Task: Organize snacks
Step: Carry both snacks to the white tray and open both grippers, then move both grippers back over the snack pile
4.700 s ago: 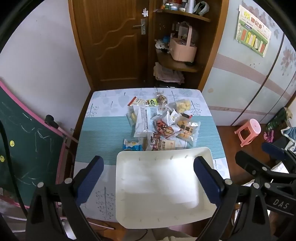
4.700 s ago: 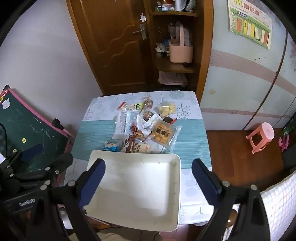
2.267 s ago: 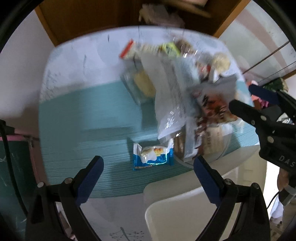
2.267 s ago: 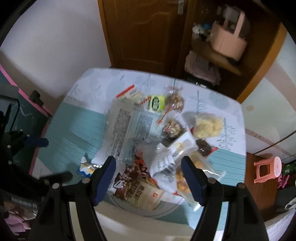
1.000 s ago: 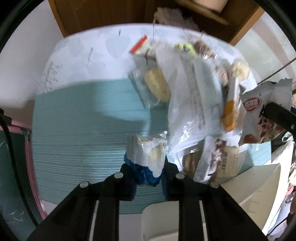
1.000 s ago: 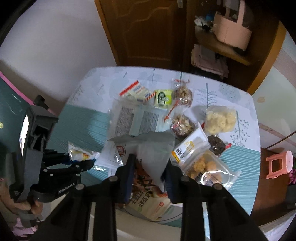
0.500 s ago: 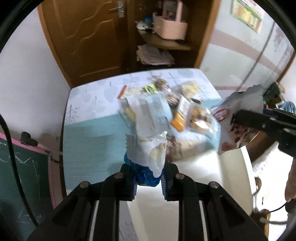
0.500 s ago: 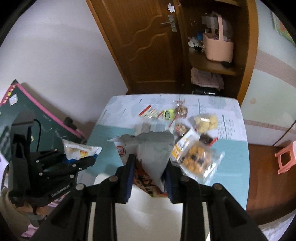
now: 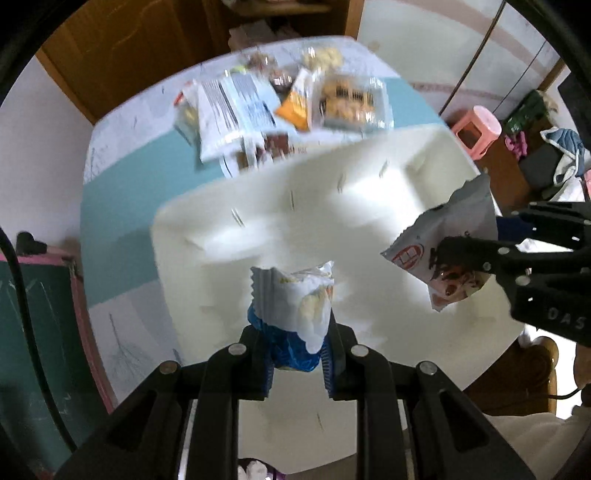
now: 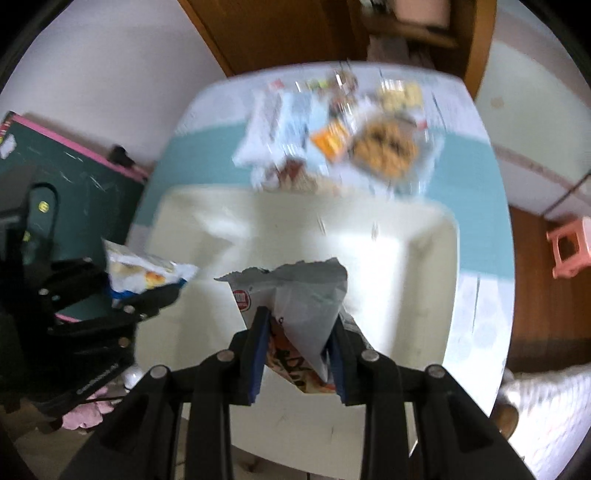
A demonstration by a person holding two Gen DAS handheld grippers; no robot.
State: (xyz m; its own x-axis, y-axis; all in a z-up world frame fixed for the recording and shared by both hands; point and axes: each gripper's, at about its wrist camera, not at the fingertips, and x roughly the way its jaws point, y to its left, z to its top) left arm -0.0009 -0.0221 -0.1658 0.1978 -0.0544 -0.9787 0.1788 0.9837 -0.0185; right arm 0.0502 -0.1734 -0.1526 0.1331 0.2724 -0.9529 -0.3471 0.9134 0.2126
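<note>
My left gripper (image 9: 295, 354) is shut on a small blue-and-white snack packet (image 9: 295, 306) and holds it above the white tray (image 9: 229, 236). It also shows in the right wrist view (image 10: 144, 277). My right gripper (image 10: 297, 354) is shut on a grey-and-white snack bag (image 10: 299, 299) with a red logo, above the tray (image 10: 417, 280). That bag also shows at the right of the left wrist view (image 9: 450, 243). The remaining snack pile (image 9: 280, 99) lies on the table beyond the tray, also in the right wrist view (image 10: 343, 136).
The table has a teal runner (image 9: 122, 206) across it. A green chalkboard with a pink frame (image 9: 33, 325) stands left of the table. A pink stool (image 9: 476, 129) stands on the floor to the right. A wooden door (image 10: 280, 33) is behind the table.
Both grippers closed on snacks from the pile, lifted them and drew back. They now hold the packets low over the white tray, and the view is tilted down.
</note>
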